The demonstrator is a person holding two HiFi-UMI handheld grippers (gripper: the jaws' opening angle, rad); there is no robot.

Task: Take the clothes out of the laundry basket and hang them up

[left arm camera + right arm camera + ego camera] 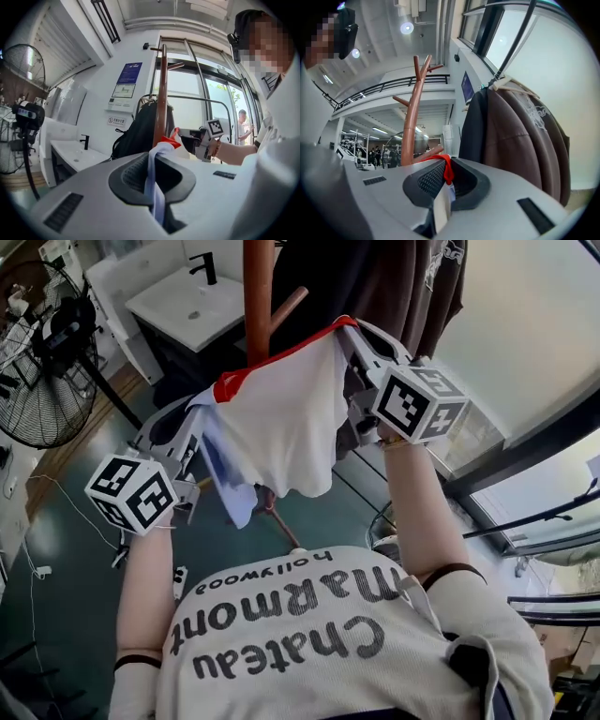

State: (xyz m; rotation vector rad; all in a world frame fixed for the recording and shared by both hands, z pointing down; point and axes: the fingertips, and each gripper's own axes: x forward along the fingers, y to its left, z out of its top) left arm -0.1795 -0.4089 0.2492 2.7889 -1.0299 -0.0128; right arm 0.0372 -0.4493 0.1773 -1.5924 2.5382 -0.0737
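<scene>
The left gripper (208, 401) and the right gripper (349, 334) are each clamped shut on the white fabric garment with red trim (281, 427), which is stretched between them. The reddish-brown wooden coat stand (257, 296) rises directly behind the garment's top edge. Its angled peg (288, 307) lies nearer the right gripper.

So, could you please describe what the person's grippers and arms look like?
The left gripper and right gripper are alike: smooth light-grey bodies with dark ribbed pads, and each carries a white cube with black square markers. The person wears a white short-sleeved T-shirt with dark lettering and dark-edged sleeves, plus a bracelet on the right wrist.
</scene>
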